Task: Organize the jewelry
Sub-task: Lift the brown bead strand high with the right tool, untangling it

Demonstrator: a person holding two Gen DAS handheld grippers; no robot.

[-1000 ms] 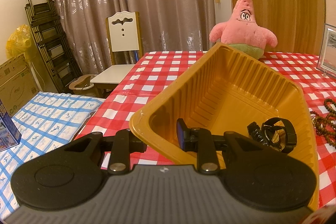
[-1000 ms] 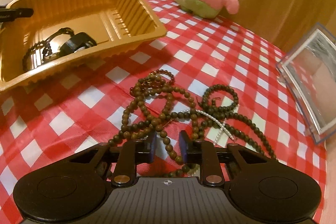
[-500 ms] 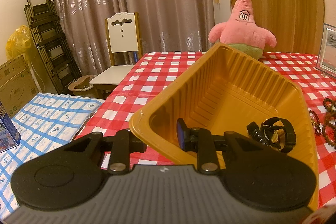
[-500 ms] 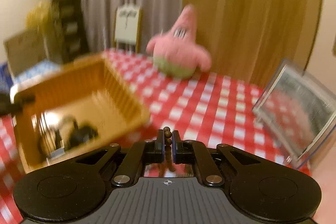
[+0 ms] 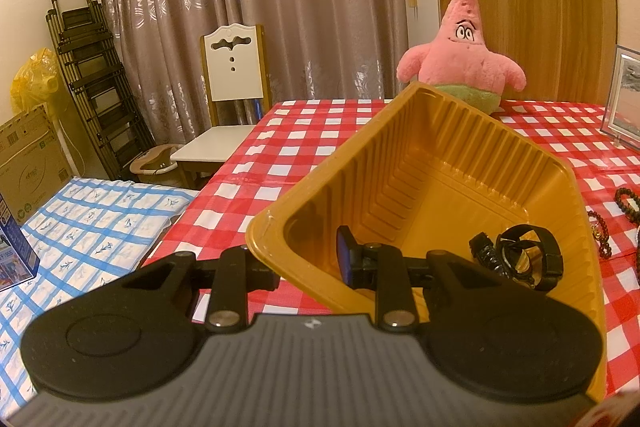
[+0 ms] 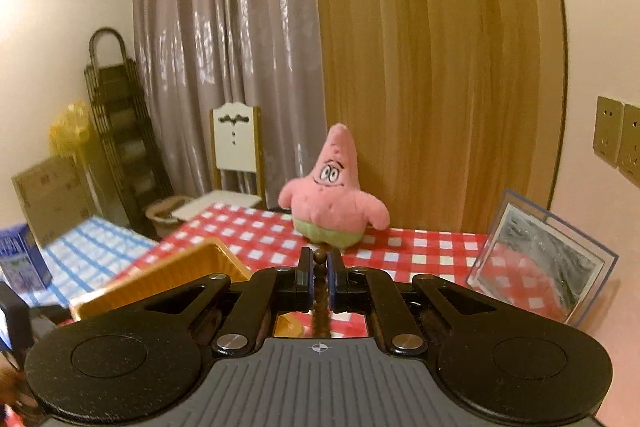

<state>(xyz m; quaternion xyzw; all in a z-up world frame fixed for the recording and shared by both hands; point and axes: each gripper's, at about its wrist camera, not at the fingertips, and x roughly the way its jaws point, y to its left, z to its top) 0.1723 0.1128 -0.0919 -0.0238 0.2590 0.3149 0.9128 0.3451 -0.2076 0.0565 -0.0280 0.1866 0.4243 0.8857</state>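
My left gripper [image 5: 308, 265] is shut on the near corner wall of a yellow plastic tray [image 5: 460, 147], one finger outside and one inside. A black watch and dark bracelets [image 5: 520, 259] lie in the tray's right end. In the right wrist view, my right gripper [image 6: 320, 267] is shut on a strand of brown wooden beads [image 6: 321, 301], held high above the red checked table; the strand hangs down between the fingers, its lower part hidden. The tray's corner [image 6: 180, 267] shows below left. More brown beads [image 5: 624, 203] lie on the cloth right of the tray.
A pink star plush toy [image 6: 332, 195] sits at the table's far edge. A clear photo frame [image 6: 540, 259] stands at the right. Beyond the table are a white chair [image 5: 232, 87], a blue checked surface [image 5: 80, 219], boxes and a folded rack.
The right gripper closed on the bead strand and rose well above the table, its view swinging from the cloth up to the room. The left gripper and tray have not moved.
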